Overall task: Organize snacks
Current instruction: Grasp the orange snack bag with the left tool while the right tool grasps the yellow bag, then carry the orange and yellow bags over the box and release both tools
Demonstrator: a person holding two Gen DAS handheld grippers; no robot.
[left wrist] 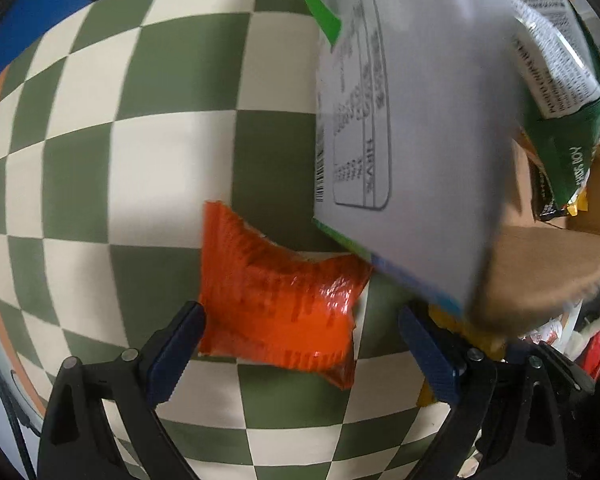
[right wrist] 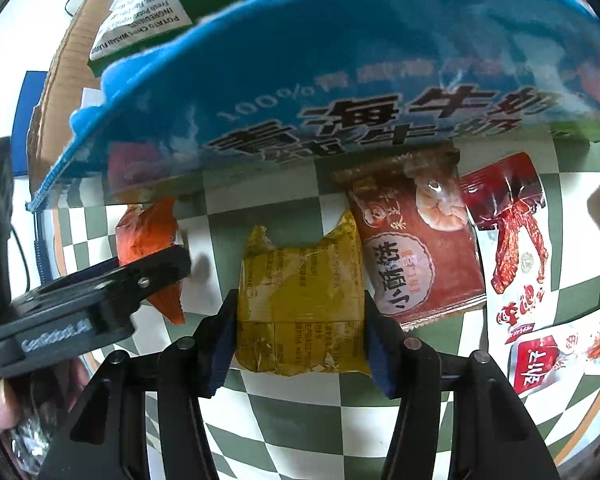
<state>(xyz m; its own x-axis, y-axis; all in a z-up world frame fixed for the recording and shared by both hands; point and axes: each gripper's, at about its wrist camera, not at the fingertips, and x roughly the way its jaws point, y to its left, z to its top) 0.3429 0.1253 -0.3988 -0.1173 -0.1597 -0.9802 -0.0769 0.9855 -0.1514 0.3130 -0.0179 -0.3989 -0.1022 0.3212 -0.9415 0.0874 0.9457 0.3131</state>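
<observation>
A big blue milk box (right wrist: 340, 80) tips over my green checked desk (left wrist: 140, 160) at twelve o'clock. My right tongs (right wrist: 298, 312) squeeze the flat yellow snack packet (right wrist: 300, 296) to lift it. My left tongs (left wrist: 300, 344) stand wide around the crinkly orange snack bag (left wrist: 276, 292), ready to grab.

Orange packet (left wrist: 278, 300), yellow packet (right wrist: 300, 300), green-checked cloth (left wrist: 140, 140)

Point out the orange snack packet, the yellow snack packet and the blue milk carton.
orange snack packet (left wrist: 276, 300), left wrist view, crinkled middle
yellow snack packet (right wrist: 300, 300), right wrist view, centre of its printed face
blue milk carton (right wrist: 340, 80), right wrist view, blue printed side
</observation>
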